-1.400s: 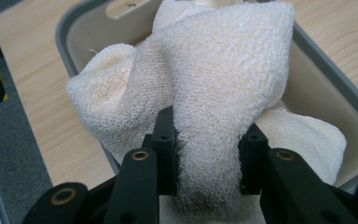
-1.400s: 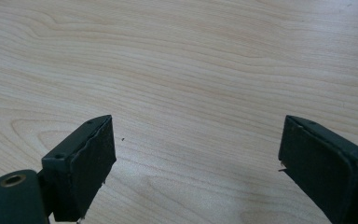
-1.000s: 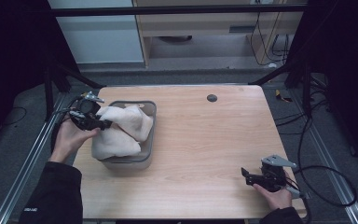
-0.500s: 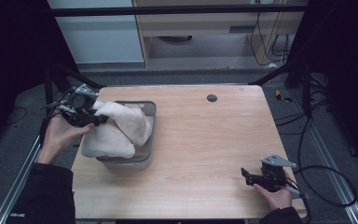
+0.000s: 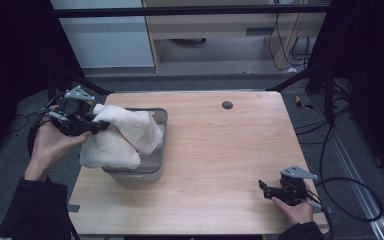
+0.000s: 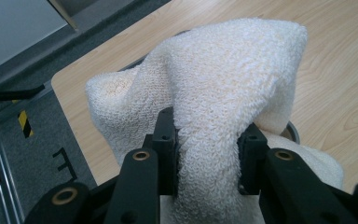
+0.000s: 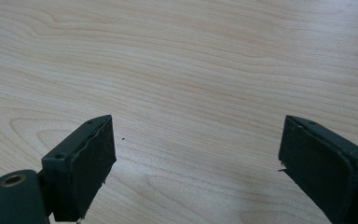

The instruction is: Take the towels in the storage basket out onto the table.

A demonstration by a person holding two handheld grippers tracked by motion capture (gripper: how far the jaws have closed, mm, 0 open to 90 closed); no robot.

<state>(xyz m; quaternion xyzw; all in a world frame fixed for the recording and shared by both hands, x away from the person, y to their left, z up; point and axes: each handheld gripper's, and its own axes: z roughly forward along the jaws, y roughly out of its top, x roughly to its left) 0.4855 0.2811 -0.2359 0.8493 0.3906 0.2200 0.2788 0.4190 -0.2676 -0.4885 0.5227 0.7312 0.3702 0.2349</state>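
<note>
White fluffy towel is pinched tight in the left gripper jaws, maybe partly inside the grey tub. Right gripper jaws gape wide over the wooden surface.

The right gripper looks down on the wooden table; its 2 black jaws rise from the bottom corners, 1 at the left and 1 at the right, standing wide apart with nothing between them; pale wood grain runs across the bare tabletop beyond them.
</note>
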